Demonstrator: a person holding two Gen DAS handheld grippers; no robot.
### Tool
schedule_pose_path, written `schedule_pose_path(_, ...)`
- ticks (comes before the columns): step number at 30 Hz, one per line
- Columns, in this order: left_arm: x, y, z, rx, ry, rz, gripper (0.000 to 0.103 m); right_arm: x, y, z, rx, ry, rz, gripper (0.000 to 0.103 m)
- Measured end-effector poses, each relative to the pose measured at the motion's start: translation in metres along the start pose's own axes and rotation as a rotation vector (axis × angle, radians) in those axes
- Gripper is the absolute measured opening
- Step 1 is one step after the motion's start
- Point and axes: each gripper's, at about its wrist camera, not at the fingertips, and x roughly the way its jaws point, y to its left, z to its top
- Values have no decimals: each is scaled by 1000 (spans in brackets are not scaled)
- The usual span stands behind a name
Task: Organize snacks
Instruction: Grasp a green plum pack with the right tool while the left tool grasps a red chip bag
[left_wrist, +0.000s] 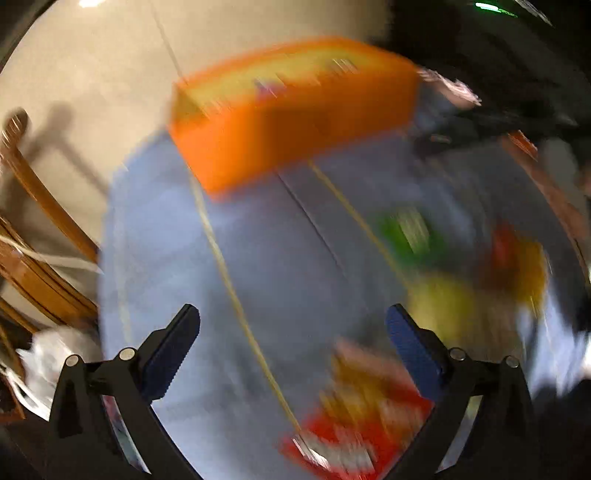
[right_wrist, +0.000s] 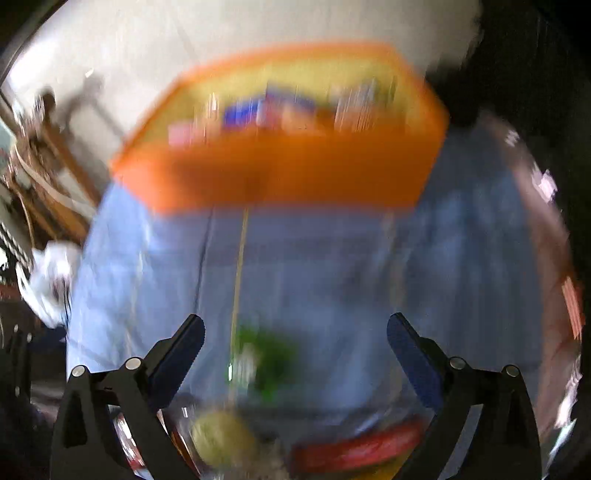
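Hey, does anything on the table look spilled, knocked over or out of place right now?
Nothing clearly wrong, though both views are motion-blurred. The orange bin sits upright on the blue cloth with packets inside. A green packet and red and yellow ones lie loose on the cloth, not yet binned. No spill shows.

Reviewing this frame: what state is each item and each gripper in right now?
orange bin: open-topped, upright on the blue cloth, several packets inside
green packet: loose on the cloth, outside the bin
red packet: loose on the cloth, near the left gripper
yellow packet: loose on the cloth, too blurred for detail
left gripper: fingers spread, holding nothing
right gripper: fingers spread, holding nothing
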Motion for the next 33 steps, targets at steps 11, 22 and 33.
schedule_pose_path(11,34,-18,-62,-36,-39,-219,99,63,23,-25,44,119,-30,99)
schedule_pose_path(22,16,-7,-79,-182,18,-424,35,23,27,-42,35,49,6,36)
schedule_pose_path(33,-21,11,-88,-291,-38,-492,20,-37,10,-28,93,-68,110,36)
